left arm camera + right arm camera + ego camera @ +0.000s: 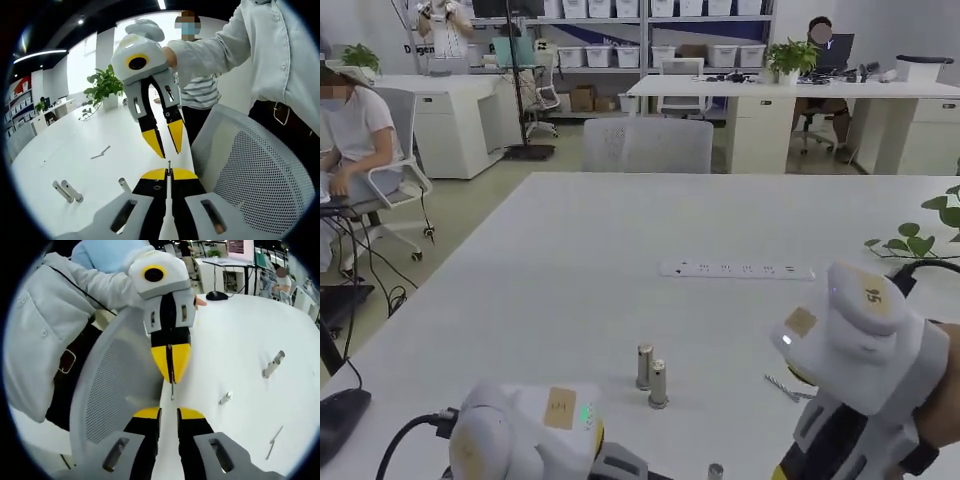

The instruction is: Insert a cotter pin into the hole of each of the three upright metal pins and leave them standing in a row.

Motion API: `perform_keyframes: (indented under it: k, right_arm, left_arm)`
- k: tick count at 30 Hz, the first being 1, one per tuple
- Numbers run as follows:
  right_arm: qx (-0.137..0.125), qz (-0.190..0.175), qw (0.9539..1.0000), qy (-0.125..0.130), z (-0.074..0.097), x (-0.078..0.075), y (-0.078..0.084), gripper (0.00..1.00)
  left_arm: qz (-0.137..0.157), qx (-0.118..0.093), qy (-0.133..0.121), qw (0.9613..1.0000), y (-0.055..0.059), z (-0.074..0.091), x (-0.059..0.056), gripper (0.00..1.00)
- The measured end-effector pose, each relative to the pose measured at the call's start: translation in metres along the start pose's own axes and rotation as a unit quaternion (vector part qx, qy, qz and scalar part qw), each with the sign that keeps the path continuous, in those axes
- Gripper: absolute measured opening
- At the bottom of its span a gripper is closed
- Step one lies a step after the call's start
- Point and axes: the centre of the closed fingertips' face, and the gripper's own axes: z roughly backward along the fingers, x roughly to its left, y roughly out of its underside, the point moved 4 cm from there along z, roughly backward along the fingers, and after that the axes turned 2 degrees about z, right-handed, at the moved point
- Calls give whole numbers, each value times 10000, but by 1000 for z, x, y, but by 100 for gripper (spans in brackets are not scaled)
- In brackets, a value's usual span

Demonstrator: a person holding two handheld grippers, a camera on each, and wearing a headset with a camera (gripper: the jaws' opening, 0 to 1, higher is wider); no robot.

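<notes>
I had the left tongs [169, 173] clenched on a thin metal cotter pin [172, 389], whose tip pointed toward the right tongs [168, 412]. Those stood released just opposite, with a gap between the jaws. Both hung at the near edge of the broad white worktop [570, 290], beside a grey mesh chair back [250, 170]. On the worktop, two short silver metal pins [644, 366] stood upright just beside each other, and a third such pin [716, 470] stood nearer me. A second cotter pin [782, 387] lay flat to their right. A white power strip [737, 270] lay farther back, and green plant leaves [920, 240] reached in at the right edge. Beyond it were a grey padded chair [648, 145], white desks, shelves of white bins [650, 55] and seated people.
</notes>
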Motion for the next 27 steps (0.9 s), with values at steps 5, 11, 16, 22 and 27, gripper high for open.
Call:
perform_keyframes:
  k: [5, 11, 16, 22, 27]
  right_arm:
    - [-369, 129, 9986, 367, 3, -5, -4, 14]
    - [-680, 205, 9960, 549, 4, -4, -7, 14]
    - [-853, 283, 9940, 621, 1, -2, -8, 11]
    - [-987, 324, 9922, 688, 0, -3, -10, 9]
    - [-1089, 374, 9911, 671, 1, -3, -12, 7]
  left_arm:
    - [248, -140, -14, 9996, 0, 1, 3, 0]
    - [365, -225, -14, 9991, 0, -1, 4, 0]
    - [431, -329, -35, 9985, -3, 0, 5, 0]
    - [469, -410, -20, 9981, -6, 1, 6, 0]
    - [486, -430, 12, 9979, -6, 0, 6, 0]
